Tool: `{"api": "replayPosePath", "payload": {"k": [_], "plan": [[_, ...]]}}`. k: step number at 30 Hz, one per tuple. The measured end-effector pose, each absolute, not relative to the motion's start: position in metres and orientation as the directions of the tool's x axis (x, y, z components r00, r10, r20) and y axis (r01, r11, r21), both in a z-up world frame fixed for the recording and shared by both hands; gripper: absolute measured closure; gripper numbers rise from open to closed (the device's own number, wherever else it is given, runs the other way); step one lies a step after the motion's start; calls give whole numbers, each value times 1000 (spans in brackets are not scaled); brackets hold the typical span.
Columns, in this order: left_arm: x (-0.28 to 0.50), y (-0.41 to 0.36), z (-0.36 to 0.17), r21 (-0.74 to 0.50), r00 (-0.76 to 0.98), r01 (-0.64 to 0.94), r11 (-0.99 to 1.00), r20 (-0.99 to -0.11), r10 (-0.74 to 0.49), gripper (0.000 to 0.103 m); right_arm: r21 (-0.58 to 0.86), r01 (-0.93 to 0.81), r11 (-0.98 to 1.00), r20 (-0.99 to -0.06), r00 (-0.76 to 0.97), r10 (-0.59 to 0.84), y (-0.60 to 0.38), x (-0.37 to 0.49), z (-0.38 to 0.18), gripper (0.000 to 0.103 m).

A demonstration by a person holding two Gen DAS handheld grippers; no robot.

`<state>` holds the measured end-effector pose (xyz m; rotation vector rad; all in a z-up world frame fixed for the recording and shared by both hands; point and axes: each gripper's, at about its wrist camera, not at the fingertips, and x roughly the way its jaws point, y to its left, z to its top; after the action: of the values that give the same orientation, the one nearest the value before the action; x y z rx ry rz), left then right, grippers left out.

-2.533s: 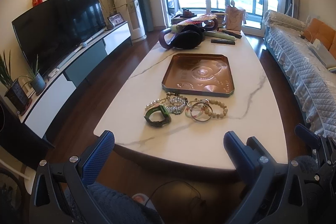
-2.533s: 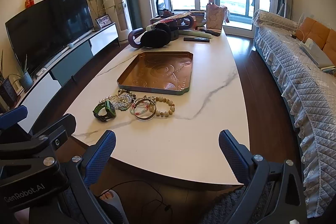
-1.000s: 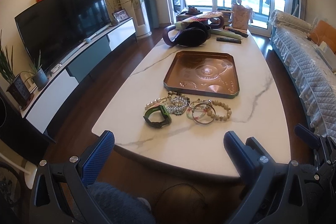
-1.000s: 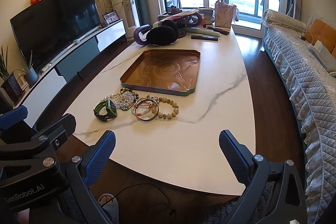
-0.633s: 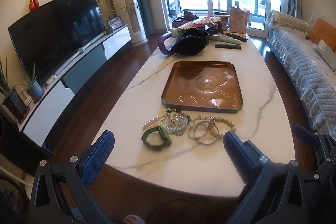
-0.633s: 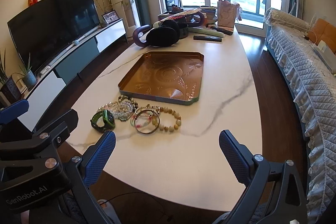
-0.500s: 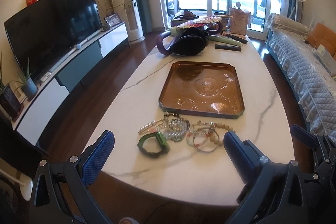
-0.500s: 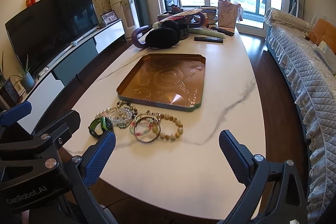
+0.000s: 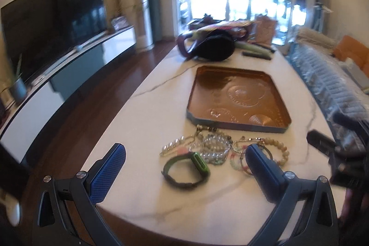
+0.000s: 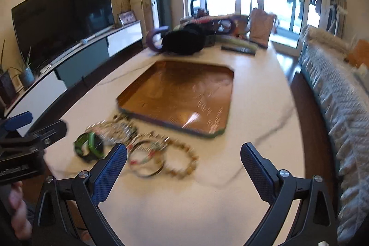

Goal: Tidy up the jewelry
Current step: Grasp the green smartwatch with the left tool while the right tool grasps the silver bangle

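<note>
A heap of jewelry lies on the white marble table (image 9: 147, 121) just in front of a copper tray (image 9: 237, 96). It holds a green band (image 9: 186, 168), clear bead bracelets (image 9: 215, 148), thin bangles (image 10: 146, 161) and a tan bead bracelet (image 10: 182, 161). My left gripper (image 9: 184, 166) hangs open over the near table edge, with the green band between its fingers' lines. My right gripper (image 10: 183, 165) is open too, low over the bangles and tan beads. The copper tray (image 10: 182, 93) holds nothing. Both views are blurred.
A black bag (image 9: 212, 50) with a purple handle, a remote (image 10: 237, 48) and a paper bag (image 10: 260, 28) crowd the table's far end. A TV (image 9: 53, 24) on a low cabinet runs along the left. A covered sofa (image 10: 341, 103) lines the right.
Both grippers have moved forward and down toward the jewelry heap, which now looms larger and sits between the fingers. The jewelry and tray have not shifted.
</note>
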<state>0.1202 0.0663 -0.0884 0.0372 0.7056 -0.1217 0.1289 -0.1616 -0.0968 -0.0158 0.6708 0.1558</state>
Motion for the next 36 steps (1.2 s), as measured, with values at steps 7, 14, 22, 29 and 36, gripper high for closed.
{"api": "replayPosePath", "payload": {"k": [7, 14, 22, 29, 36], "plan": [[153, 103, -118, -136, 644, 145, 980, -739, -198, 2, 313, -299, 902, -696, 574, 432, -176, 167, -129, 4], [153, 89, -146, 23, 623, 195, 981, -775, -105, 21, 274, -381, 883, -754, 485, 443, -140, 169, -156, 68], [153, 92, -159, -31, 575, 168, 985, -809, -124, 22, 266, -368, 891, -764, 483, 427, -143, 163, -164, 73], [151, 85, -162, -79, 549, 186, 979, -818, -171, 4, 159, -389, 908, -752, 547, 366, -126, 148, -157, 21], [175, 78, -178, -86, 530, 173, 981, -831, -166, 4, 62, -414, 908, -781, 546, 302, -106, 166, -172, 21]]}}
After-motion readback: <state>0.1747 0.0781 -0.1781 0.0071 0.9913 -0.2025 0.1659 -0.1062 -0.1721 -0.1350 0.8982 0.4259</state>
